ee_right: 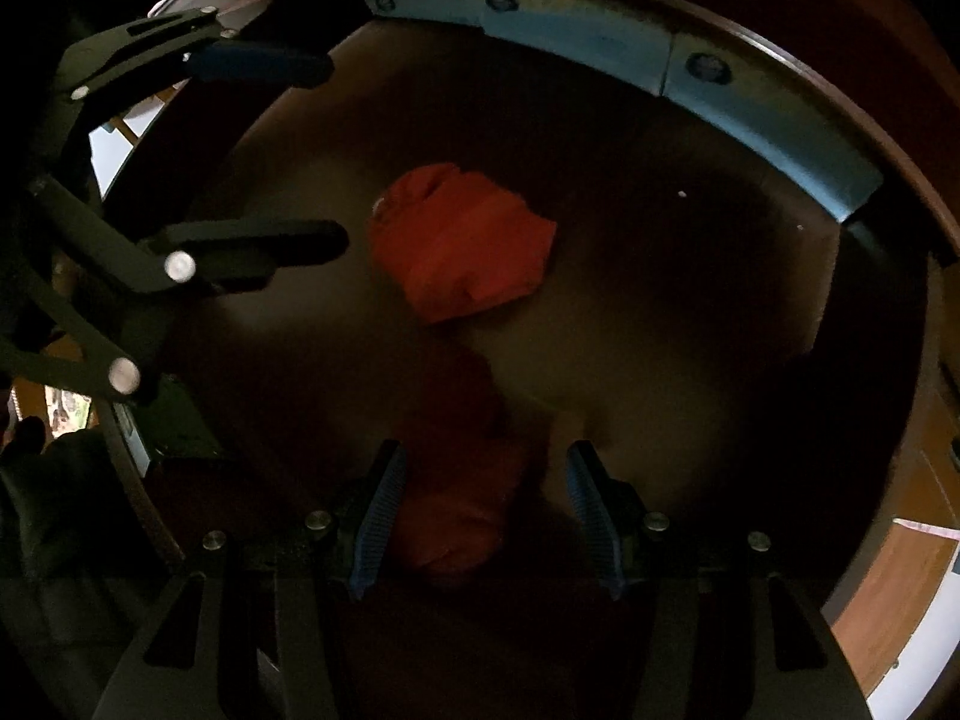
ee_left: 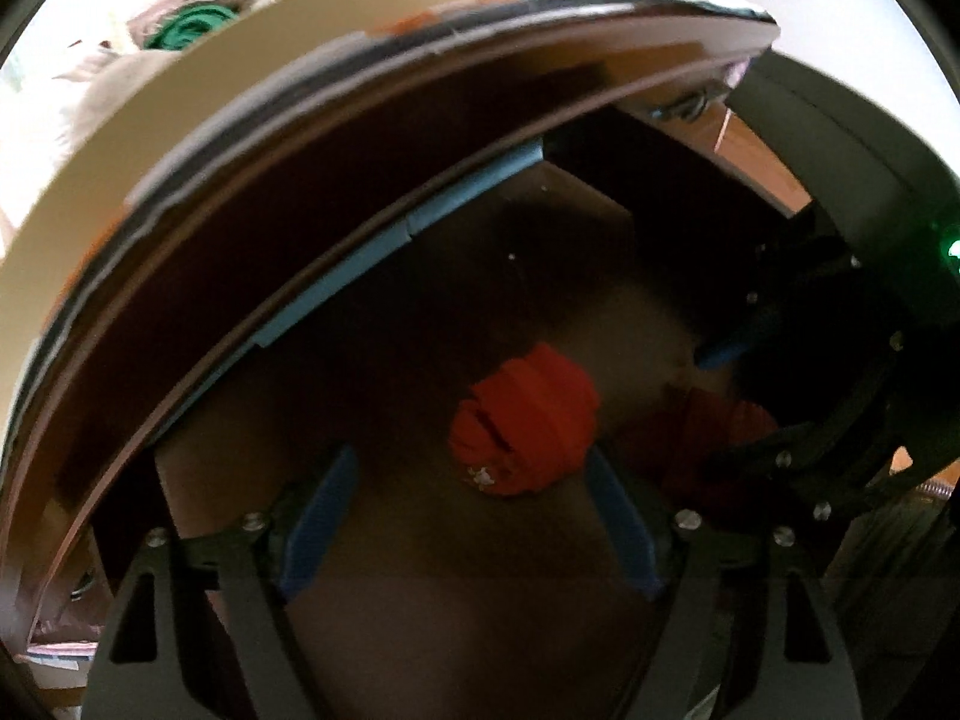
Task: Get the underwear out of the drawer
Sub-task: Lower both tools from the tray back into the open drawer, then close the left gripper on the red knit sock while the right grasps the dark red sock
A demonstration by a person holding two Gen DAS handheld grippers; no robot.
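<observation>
Both views look down into a dark wooden drawer (ee_left: 252, 276), and much of it is lost in shadow and blur.

In the left wrist view, the left gripper (ee_left: 474, 516) stands with its blue pads wide apart at the bottom of the frame, nothing pressed between them. A bunched piece of red underwear (ee_left: 525, 420) lies on the drawer floor at the centre of the frame, just past the pad tips and close to the right-hand pad. A second, darker red bundle (ee_left: 708, 420) sits to the right of it, partly hidden by the black linkage of the right gripper (ee_left: 798, 396), which enters from the right edge.

In the right wrist view, the right gripper (ee_right: 480, 516) is parted about halfway at bottom centre. A dim red bundle (ee_right: 462, 516) lies between its pads; whether they touch it is too dark to tell. The brighter red piece (ee_right: 462, 240) lies at centre, with the left gripper (ee_right: 282, 150) reaching in from the upper left, its fingers apart.
</observation>
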